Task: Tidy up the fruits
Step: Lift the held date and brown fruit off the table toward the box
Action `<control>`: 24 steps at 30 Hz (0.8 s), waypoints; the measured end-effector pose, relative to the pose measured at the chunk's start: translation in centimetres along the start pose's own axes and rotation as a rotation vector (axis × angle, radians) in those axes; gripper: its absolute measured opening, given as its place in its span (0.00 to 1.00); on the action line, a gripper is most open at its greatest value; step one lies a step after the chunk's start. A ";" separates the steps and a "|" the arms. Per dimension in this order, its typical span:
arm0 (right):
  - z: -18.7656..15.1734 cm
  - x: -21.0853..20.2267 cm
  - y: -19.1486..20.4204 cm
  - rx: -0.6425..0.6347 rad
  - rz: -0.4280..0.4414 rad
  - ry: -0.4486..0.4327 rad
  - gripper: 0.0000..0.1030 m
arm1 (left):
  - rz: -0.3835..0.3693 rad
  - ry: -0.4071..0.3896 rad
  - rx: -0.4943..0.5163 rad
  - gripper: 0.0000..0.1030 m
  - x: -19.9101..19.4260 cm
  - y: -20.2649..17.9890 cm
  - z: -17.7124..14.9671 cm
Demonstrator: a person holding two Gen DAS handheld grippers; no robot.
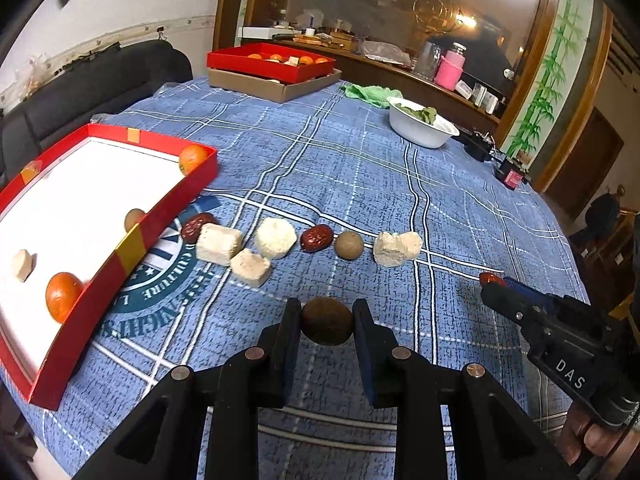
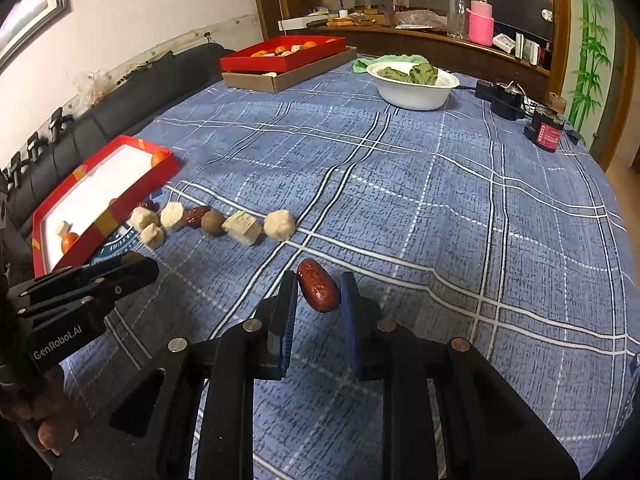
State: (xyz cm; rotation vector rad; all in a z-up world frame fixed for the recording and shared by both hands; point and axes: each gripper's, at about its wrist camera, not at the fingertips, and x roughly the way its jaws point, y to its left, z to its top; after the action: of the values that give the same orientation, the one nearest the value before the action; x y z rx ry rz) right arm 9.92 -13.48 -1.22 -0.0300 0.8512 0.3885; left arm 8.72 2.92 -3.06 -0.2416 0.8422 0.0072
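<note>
Two claws, both loaded: my left claw (image 1: pixel 327 320) clamps a brown nut (image 1: pixel 327 321), my right claw (image 2: pixel 319 292) a red date (image 2: pixel 318 286), both above the table's (image 2: pixel 440 200) near edge. Red tray (image 1: pixel 120 258) at left edge.

On the blue plaid tablecloth (image 2: pixel 400 184), a red shallow cardboard tray (image 1: pixel 168 208) lies at the left edge, holding two round orange tangerines (image 1: pixel 62 296), a pale cube (image 1: pixel 22 265) and a brown round fruit (image 1: pixel 133 218). Just right of the tray, a row of pale crumbly blocks (image 1: pixel 218 243), wrinkled red dates (image 1: pixel 317 237) and a round brown nut-like fruit (image 1: pixel 349 245) runs across the cloth. At the far edge, a second red tray (image 2: pixel 280 56) sits on a brown cardboard box (image 2: pixel 288 76), with a white plastic bowl of leaves (image 2: pixel 412 88) to its right.
</note>
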 end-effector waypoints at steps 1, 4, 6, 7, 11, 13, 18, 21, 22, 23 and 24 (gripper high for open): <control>-0.1 -0.1 0.2 -0.003 0.000 0.001 0.20 | 0.001 -0.004 -0.002 0.24 -0.2 0.1 -0.1; -0.3 -0.3 0.9 -0.014 0.001 0.003 0.20 | 0.001 -0.012 -0.010 0.24 -0.7 0.6 -0.2; -0.3 -0.4 1.3 -0.019 0.002 0.004 0.20 | 0.004 -0.018 -0.017 0.24 -1.1 1.0 -0.3; -0.3 -0.5 1.4 -0.022 0.002 0.003 0.20 | 0.004 -0.019 -0.019 0.24 -1.2 1.1 -0.3; -0.4 -0.7 2.2 -0.034 0.006 0.002 0.20 | 0.010 -0.026 -0.034 0.24 -1.7 1.9 -0.5; -0.4 -0.8 2.6 -0.041 0.009 0.004 0.20 | 0.015 -0.029 -0.043 0.24 -1.9 2.4 -0.5; -0.5 -0.8 3.8 -0.066 0.027 0.007 0.20 | 0.034 -0.037 -0.061 0.24 -2.5 3.5 -0.6; -0.4 -0.5 4.7 -0.083 0.041 0.012 0.20 | 0.046 -0.044 -0.076 0.24 -2.8 4.3 -0.6; -0.4 -0.4 5.0 -0.090 0.046 0.013 0.20 | 0.048 -0.045 -0.078 0.24 -2.9 4.5 -0.6; -0.4 -0.4 5.3 -0.094 0.050 0.013 0.20 | 0.052 -0.047 -0.082 0.24 -3.0 4.7 -0.6; -0.3 -0.4 5.5 -0.099 0.054 0.013 0.20 | 0.052 -0.048 -0.085 0.24 -3.1 4.9 -0.6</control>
State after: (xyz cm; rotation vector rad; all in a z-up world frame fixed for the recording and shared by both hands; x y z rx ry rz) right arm 7.54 -8.50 -0.47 -0.1014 0.8467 0.4814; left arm 5.76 7.80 -2.15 -0.2985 0.8007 0.0972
